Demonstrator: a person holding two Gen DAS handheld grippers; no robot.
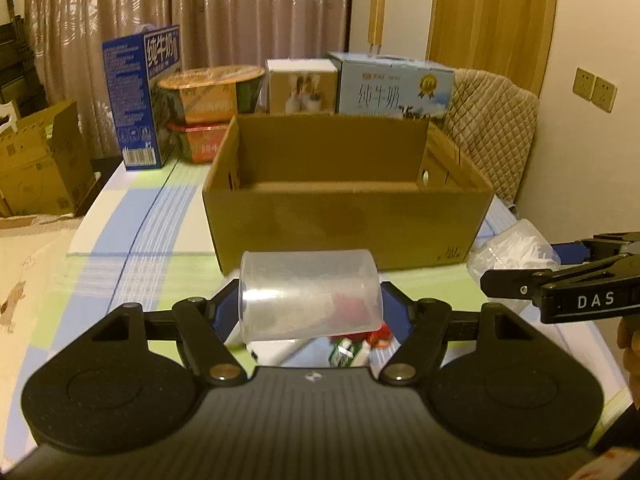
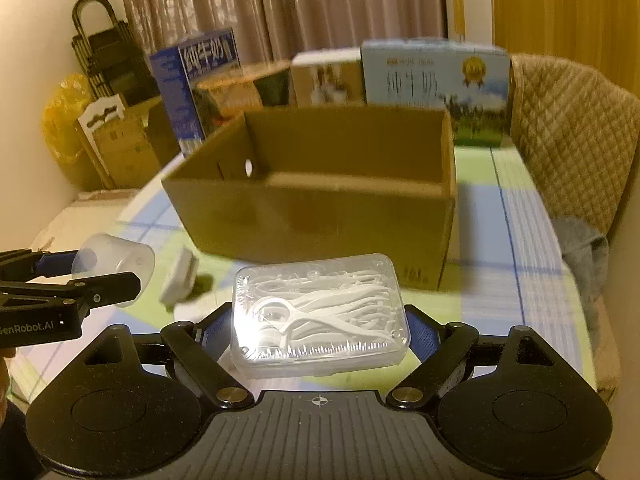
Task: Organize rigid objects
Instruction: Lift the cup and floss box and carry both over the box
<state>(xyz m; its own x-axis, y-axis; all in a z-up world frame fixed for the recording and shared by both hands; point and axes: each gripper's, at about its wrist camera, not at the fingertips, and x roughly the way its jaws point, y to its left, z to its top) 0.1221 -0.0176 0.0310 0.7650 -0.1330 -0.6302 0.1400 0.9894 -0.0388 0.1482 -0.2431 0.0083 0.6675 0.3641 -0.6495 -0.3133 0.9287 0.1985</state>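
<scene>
Now two tongs (image 1: 310, 300) (image 2: 320, 316) grasping: left one clear cup (image 1: 310, 294), right one floss box (image 2: 320, 312); one carton (image 1: 344, 208).

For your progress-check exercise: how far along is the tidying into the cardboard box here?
Done: nothing visibly; the part of the cardboard box interior in view is bare. In hand: the left gripper holds a clear plastic cup, the right gripper a clear case of floss picks. Left: boxing both, plus the white item on the table.

Cardboard box (image 1: 344, 216) on table (image 1: 132, 240), before 2 milk cartons (image 1: 394, 88), chair (image 1: 492, 120) right.
</scene>
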